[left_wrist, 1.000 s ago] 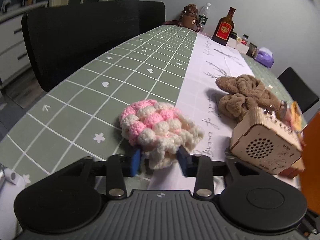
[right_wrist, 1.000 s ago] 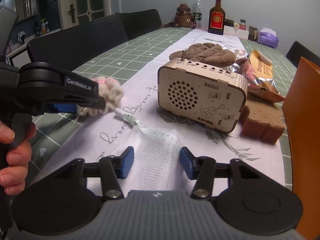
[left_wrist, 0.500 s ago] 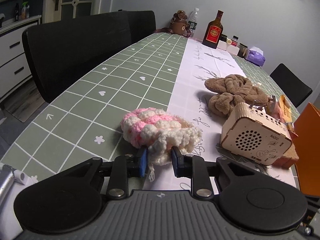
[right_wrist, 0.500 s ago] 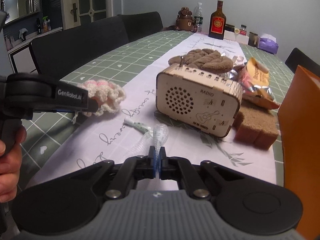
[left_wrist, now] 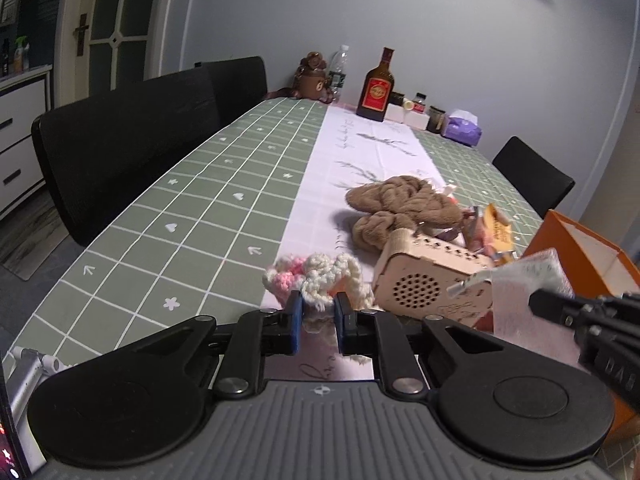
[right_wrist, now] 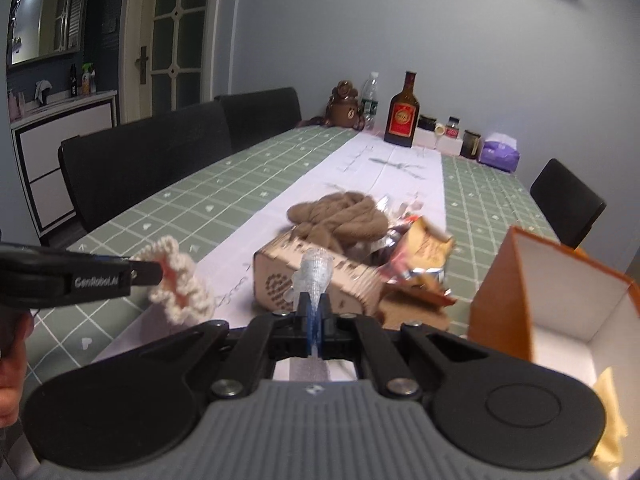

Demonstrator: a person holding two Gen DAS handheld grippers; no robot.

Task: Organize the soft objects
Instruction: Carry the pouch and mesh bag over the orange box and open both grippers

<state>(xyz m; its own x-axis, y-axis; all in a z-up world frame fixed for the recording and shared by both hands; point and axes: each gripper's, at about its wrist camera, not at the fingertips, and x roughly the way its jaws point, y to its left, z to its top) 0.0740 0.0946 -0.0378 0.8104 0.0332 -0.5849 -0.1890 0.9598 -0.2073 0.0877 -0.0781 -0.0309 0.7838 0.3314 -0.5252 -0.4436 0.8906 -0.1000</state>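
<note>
The left hand-held gripper point(left_wrist: 316, 322) has its blue pads closing on the pink and cream crocheted piece point(left_wrist: 316, 278), which is pinched between them and hangs clear of the surface point(left_wrist: 168, 216). The right hand-held gripper point(right_wrist: 314, 316) is pressed together on a thin white mesh cloth point(right_wrist: 316, 276), whose bunched end stands up above the pads; from the left wrist view the cloth spreads out below those fingers. Just beyond both sits a wooden radio box point(left_wrist: 432, 284) on the white runner point(left_wrist: 360, 152). To its right stands an open orange box point(right_wrist: 560, 292), white inside, with something pale yellow at its bottom. Behind the radio lie a brown knitted bundle point(right_wrist: 340, 220) and crumpled snack packets point(right_wrist: 420, 256). At the far end stand a dark bottle point(right_wrist: 402, 114), a brown bear figure point(right_wrist: 346, 106), a water bottle point(right_wrist: 370, 96), small jars and a purple tissue pack point(right_wrist: 500, 152). Black chairs point(left_wrist: 132, 140) line the left side.
</note>
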